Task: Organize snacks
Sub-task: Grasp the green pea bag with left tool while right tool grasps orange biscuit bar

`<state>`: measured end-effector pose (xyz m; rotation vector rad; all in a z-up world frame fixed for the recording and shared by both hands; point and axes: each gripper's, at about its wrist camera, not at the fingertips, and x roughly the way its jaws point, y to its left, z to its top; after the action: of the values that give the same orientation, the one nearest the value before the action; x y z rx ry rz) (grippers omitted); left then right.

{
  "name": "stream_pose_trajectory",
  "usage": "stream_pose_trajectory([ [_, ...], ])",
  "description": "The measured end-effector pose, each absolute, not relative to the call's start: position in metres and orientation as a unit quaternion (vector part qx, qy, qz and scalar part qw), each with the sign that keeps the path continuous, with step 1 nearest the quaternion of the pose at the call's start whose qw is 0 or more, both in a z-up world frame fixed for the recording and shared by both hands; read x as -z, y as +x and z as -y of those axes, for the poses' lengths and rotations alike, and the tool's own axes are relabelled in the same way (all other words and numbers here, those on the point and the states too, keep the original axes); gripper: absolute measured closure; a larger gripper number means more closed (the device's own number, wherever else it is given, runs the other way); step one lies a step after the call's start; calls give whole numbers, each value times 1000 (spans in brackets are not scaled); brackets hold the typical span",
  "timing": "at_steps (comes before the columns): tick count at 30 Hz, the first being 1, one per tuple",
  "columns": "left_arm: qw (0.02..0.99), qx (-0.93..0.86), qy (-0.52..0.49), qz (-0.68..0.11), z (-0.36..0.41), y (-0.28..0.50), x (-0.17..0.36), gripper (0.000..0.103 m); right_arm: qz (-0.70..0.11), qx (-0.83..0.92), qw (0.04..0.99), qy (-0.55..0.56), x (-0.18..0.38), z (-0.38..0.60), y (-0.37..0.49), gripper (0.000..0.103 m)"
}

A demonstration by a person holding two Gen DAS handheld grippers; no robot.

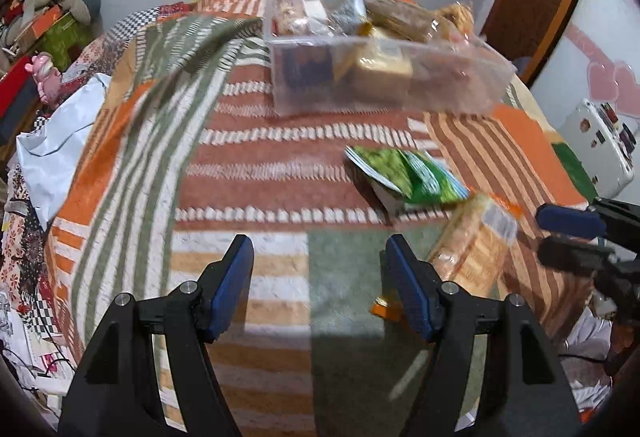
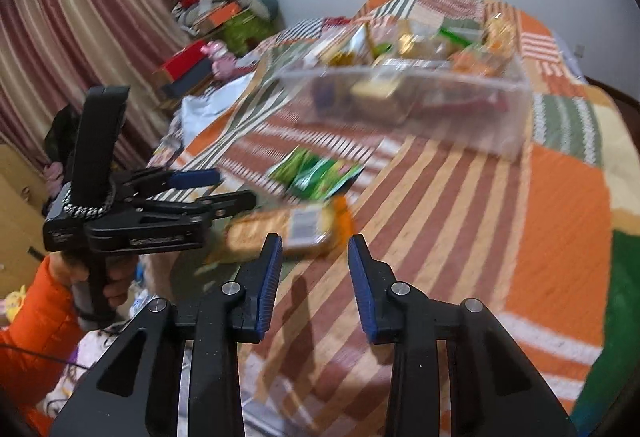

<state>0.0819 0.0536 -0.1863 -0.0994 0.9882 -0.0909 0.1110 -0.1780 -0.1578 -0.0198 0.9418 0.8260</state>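
On the patchwork bedspread (image 1: 280, 165), your empty, part-open left gripper (image 1: 320, 277) sits left of the cracker pack (image 1: 472, 249) (right gripper (image 2: 314, 277) narrower, also empty).

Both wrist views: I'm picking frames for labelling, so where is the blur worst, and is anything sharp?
Left wrist view: the left gripper is sharp; the clear snack bin, green packet and biscuit pack are smeared by motion. Right wrist view: the right gripper is crisp, the bin and packets streak worse, and the edges bend with fisheye distortion.
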Motion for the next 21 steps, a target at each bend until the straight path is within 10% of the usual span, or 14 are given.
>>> stream_pose_trajectory([
  [12,876,116,-39,-466,1,81,183,34,-455,-355,816,14,163,184,127,71],
  [16,880,110,-33,-461,3,79,181,35,-454,-340,824,8,163,183,132,48],
  [21,884,82,-42,-458,-21,77,176,34,-448,-338,827,-1,164,175,136,43],
])
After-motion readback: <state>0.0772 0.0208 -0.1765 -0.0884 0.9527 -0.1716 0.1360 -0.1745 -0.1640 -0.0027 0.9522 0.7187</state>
